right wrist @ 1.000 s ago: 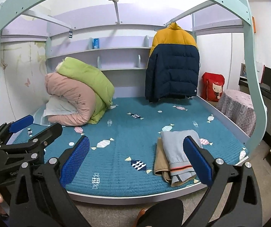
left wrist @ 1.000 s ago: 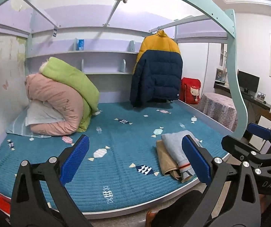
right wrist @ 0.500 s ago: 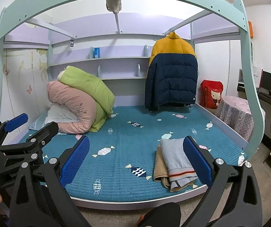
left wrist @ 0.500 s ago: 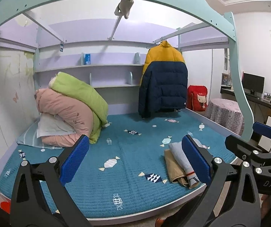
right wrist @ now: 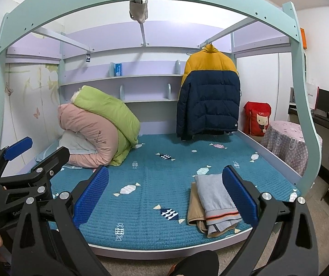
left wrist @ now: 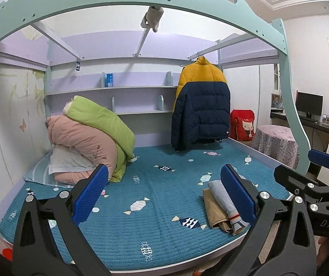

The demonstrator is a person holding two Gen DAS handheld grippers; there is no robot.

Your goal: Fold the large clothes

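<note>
Both cams have pulled back and tilted up vs a sec ago: bed (right wrist: 155, 209) sits lower, arch fills the top. Looks like folding is done. Folded grey and tan clothes (right wrist: 212, 202) lie stacked near the bed's front-right edge. Left hand-held gripper (left wrist: 164, 194) and right hand-held gripper (right wrist: 166, 195): both spread wide, empty, well apart from the stack.

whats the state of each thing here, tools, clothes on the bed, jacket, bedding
left tool: open, holding nothing
right tool: open, holding nothing
grey garment: folded, lying on top of the tan one
tan garment: folded, flat on the bed mat near the front edge
puffer jacket: hanging from the rail, not folded
green quilt: rolled, leaning on the pink one
pink quilt: bundled on the pillow
</note>
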